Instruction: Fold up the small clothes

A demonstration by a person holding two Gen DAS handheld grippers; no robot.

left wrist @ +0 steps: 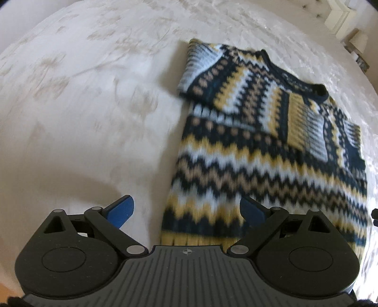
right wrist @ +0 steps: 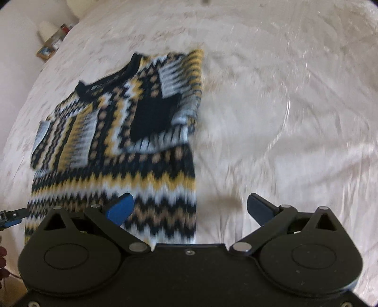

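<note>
A small knitted sweater (left wrist: pixel 267 146) with navy, yellow, tan and pale blue zigzag bands lies flat on the white bedspread (left wrist: pixel 82 106), both sleeves folded in over the chest. My left gripper (left wrist: pixel 186 210) is open and empty, hovering over the hem's left corner. In the right wrist view the sweater (right wrist: pixel 122 141) lies left of centre. My right gripper (right wrist: pixel 190 207) is open and empty above the hem's right corner, its left finger (right wrist: pixel 120 209) over the knit. The other gripper's tip (right wrist: pixel 11 216) shows at the far left edge.
The bedspread (right wrist: pixel 283 118) stretches wide around the sweater. A headboard (left wrist: pixel 340 19) and a lamp (left wrist: pixel 359 40) stand at the far right of the left view. A lamp (right wrist: pixel 48 29) and small items on a bedside stand (right wrist: pixel 47 50) show in the right view.
</note>
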